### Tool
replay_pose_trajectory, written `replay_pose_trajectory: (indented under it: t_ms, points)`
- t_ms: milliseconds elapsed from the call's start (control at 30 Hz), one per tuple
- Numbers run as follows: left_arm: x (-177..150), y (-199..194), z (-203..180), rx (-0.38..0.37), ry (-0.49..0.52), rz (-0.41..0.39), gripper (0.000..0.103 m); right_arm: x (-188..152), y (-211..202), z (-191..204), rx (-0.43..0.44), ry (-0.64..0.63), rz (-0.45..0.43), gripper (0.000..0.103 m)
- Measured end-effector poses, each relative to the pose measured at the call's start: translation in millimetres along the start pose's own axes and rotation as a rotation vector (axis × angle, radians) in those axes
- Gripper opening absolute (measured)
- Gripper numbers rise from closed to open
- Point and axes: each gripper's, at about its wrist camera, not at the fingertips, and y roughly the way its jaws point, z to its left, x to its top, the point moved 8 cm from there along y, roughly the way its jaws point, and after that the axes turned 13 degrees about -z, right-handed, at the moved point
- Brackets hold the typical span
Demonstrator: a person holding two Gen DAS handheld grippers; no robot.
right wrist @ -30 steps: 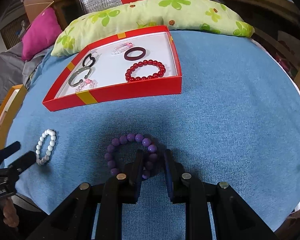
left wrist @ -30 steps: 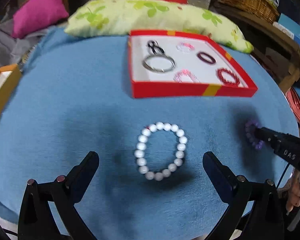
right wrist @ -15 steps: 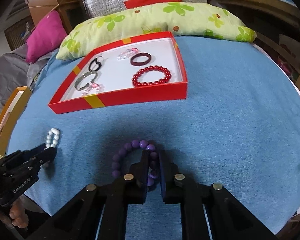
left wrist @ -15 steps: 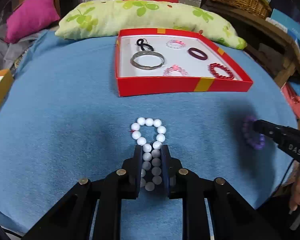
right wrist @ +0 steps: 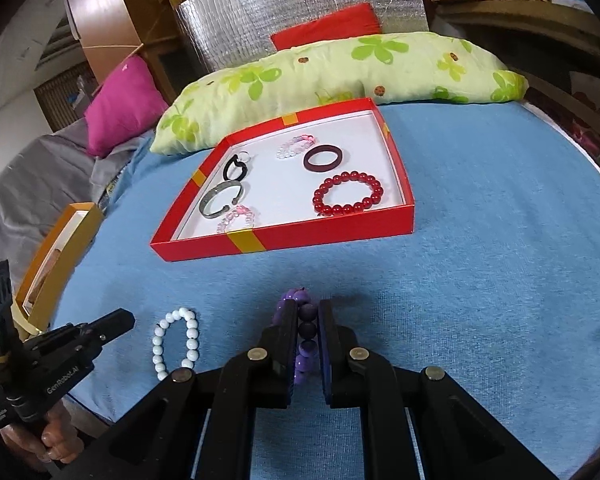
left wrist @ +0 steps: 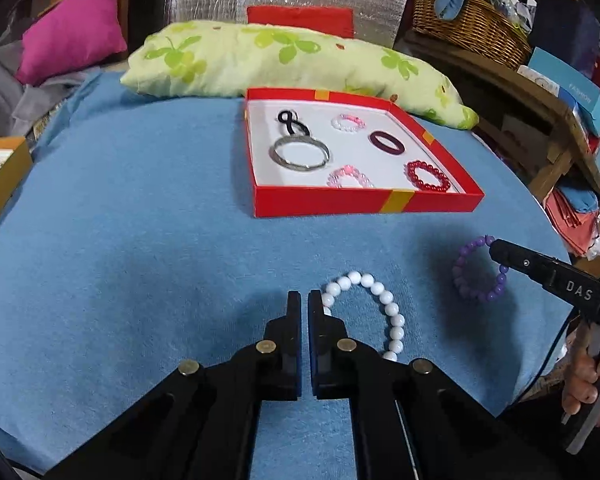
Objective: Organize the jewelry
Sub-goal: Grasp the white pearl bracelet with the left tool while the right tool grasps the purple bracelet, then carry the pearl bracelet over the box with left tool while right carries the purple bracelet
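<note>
Left wrist view: the left hand-held gripper (left wrist: pixel 304 300) has just been closing and its jaws now stand pressed together with nothing between them. The bracelet of round white beads (left wrist: pixel 388 308) lies on the blue cloth-covered worktop (left wrist: pixel 140 240) just beside the outer face of the gripper's right finger, so this pinch seems to have missed the strand. From the right wrist view the same bracelet looks to rest flat on the cloth, apart from that gripper's tip.

The right hand-held gripper (right wrist: pixel 308 306) has also just been closing, and it pinches the bracelet of round purple beads (right wrist: pixel 308 330), with several beads stacked between its pads.

The shallow red cardboard box with a white floor (left wrist: pixel 340 204) sits further back on the cloth, well apart from both bracelets, and already holds several bangles and bead bracelets.

The step in hand looks like picking up the last two loose pieces. Next, the right side probably needs to carry its bracelet over the front wall to a bare patch of the white floor. The left likely needs to spread again and straddle the white strand before pinching.
</note>
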Motion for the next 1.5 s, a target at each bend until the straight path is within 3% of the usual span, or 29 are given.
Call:
replay_pose_trajectory:
  t_ms: [33, 100, 133, 167, 267, 400, 467, 500, 567, 633, 700, 767, 833, 900, 967, 1233, 1500]
  points:
    - [-0.8, 1.0, -2.0, -0.008, -0.005, 0.006, 0.005, -0.7, 0.5, -1.1, -0.011, -0.007, 0.003, 0.011]
    - [-3.8, 1.4, -8.8, -0.032, 0.001, 0.021, 0.026, -3.3, 2.6, -4.6, -0.025, -0.012, 0.018, 0.011]
    - [-5.1, 2.3, -12.9, -0.036, 0.007, 0.027, 0.056, -5.6, 4.7, -6.8, -0.039, -0.013, 0.031, 0.011]
    - [-6.5, 1.7, -15.8, -0.027, 0.013, 0.024, 0.078, -7.5, 6.4, -9.4, -0.048, -0.014, 0.039, 0.011]
    - [-10.1, 2.9, -29.1, -0.040, 0.048, 0.014, 0.080, -11.9, 9.3, -17.0, -0.072, -0.018, 0.055, 0.011]
    - [-26.8, 23.2, -33.7, 0.013, 0.093, 0.089, 0.080, -19.5, 11.8, -27.6, -0.091, -0.003, 0.085, 0.011]
    - [-28.8, 25.3, -37.0, 0.037, 0.133, 0.064, 0.078, -23.3, 13.0, -29.7, -0.087, 0.004, 0.101, 0.011]
    - [-28.1, 24.6, -39.4, 0.031, 0.145, 0.054, 0.072, -24.0, 12.9, -29.9, -0.084, 0.003, 0.102, 0.011]
    - [-25.6, 21.7, -42.2, 0.013, 0.148, 0.036, 0.035, -23.2, 11.3, -30.2, -0.073, 0.009, 0.102, 0.011]
    - [-23.9, 20.4, -42.0, 0.002, 0.148, 0.035, 0.021, -23.6, 10.5, -30.9, -0.057, 0.033, 0.115, 0.013]
    - [-23.8, 18.8, -41.3, -0.008, 0.149, 0.033, 0.011, -24.1, 11.0, -31.7, -0.046, 0.050, 0.124, 0.025]
    - [-22.4, 17.1, -40.3, -0.018, 0.153, 0.031, 0.010, -24.6, 11.1, -28.4, -0.036, 0.049, 0.123, 0.031]
    - [-22.0, 16.2, -39.3, -0.020, 0.153, 0.033, 0.010, -25.8, 11.7, -22.2, -0.042, -0.005, 0.110, 0.030]
    - [-20.9, 16.1, -39.3, -0.022, 0.150, 0.031, 0.010, -28.4, 13.6, -17.8, -0.074, -0.074, 0.108, 0.010]
    - [-18.0, 13.9, -37.8, -0.023, 0.142, 0.021, 0.010, -28.8, 13.7, -13.8, -0.088, -0.119, 0.098, 0.010]
    - [8.6, -9.5, -26.7, -0.027, 0.088, -0.071, 0.010, -0.1, -6.5, -7.1, -0.016, -0.055, -0.038, 0.010]
    - [26.3, -24.1, -27.5, -0.009, 0.077, -0.139, 0.010, 13.0, -12.3, 7.5, 0.027, -0.017, -0.098, 0.010]
